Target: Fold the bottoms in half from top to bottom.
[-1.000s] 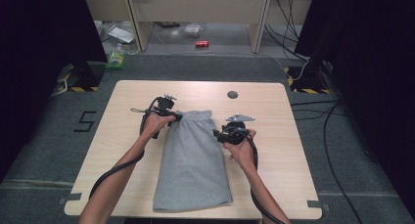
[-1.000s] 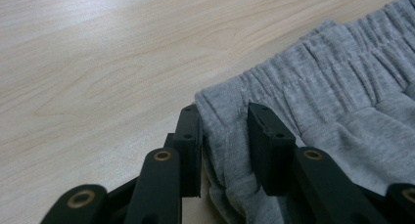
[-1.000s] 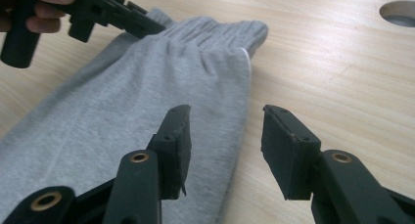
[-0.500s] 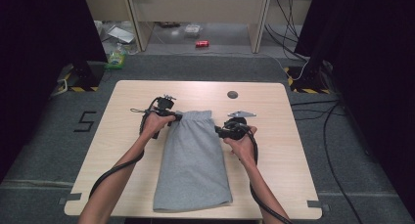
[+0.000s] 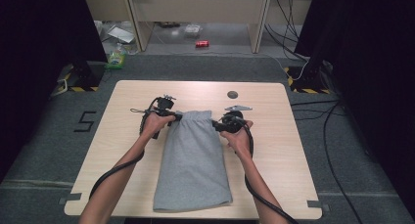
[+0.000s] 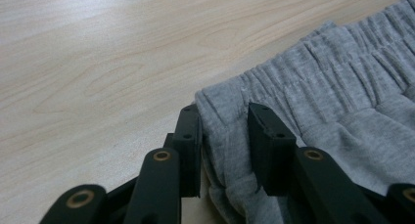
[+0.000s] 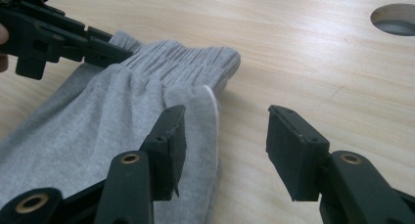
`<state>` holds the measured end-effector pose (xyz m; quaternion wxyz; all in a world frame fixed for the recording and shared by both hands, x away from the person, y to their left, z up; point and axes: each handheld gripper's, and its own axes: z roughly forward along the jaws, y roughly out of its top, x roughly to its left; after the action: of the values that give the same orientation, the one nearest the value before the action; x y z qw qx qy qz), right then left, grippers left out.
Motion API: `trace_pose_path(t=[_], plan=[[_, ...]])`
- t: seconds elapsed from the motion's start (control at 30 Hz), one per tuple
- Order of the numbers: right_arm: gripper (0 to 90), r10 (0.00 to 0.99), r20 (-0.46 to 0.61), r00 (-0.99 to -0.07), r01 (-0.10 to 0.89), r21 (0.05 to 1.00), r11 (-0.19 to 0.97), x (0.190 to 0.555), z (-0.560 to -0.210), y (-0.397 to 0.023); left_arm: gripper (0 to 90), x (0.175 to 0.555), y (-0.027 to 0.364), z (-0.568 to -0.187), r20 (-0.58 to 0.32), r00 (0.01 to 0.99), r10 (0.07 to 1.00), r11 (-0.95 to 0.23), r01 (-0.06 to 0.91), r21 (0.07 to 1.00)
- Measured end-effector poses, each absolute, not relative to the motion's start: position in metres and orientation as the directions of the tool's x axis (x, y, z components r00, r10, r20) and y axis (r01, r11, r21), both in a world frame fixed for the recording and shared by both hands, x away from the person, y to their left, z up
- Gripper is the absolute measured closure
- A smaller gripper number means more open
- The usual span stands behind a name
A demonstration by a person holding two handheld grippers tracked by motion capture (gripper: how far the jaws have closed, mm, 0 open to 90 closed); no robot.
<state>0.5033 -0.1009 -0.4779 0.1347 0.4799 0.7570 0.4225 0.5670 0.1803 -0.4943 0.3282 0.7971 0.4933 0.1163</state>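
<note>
In the high view my forearms come in from the bottom edge, and between them the grey shorts (image 5: 193, 160) lie flat on the desk (image 5: 122, 160), folded lengthwise into a long strip running from the lower centre of the frame up to its middle. The hem end sits near the desk's lower edge; the gathered waistband is the far end.

My left gripper (image 5: 172, 117), left of centre, is clamped on the waistband's left corner: in the left gripper view a bunched fold of grey cloth (image 6: 230, 136) is pinched between the two black jaws. My right gripper (image 5: 216, 125), right of centre, sits at the waistband's right corner, its jaws having just been opening. In the right gripper view they stand moderately apart, bare wood between them, one jaw resting against the edge of the cloth (image 7: 98, 131) without gripping it.

Farther up the desk is a round hole (image 5: 232, 94). Beyond the desk, on the floor at the top of the frame, lies a red can (image 5: 202, 43).
</note>
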Motion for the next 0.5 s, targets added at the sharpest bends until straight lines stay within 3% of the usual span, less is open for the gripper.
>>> trace_pose_path(t=[0.5], plan=[[47.2, 0.863, 0.172, -0.474, 0.663, 0.715, 0.221, 0.532, -0.49, -0.068, 66.6, 0.567, 0.181, -0.495, -0.148, 0.482, 0.863, -0.288, 0.712, 0.641]])
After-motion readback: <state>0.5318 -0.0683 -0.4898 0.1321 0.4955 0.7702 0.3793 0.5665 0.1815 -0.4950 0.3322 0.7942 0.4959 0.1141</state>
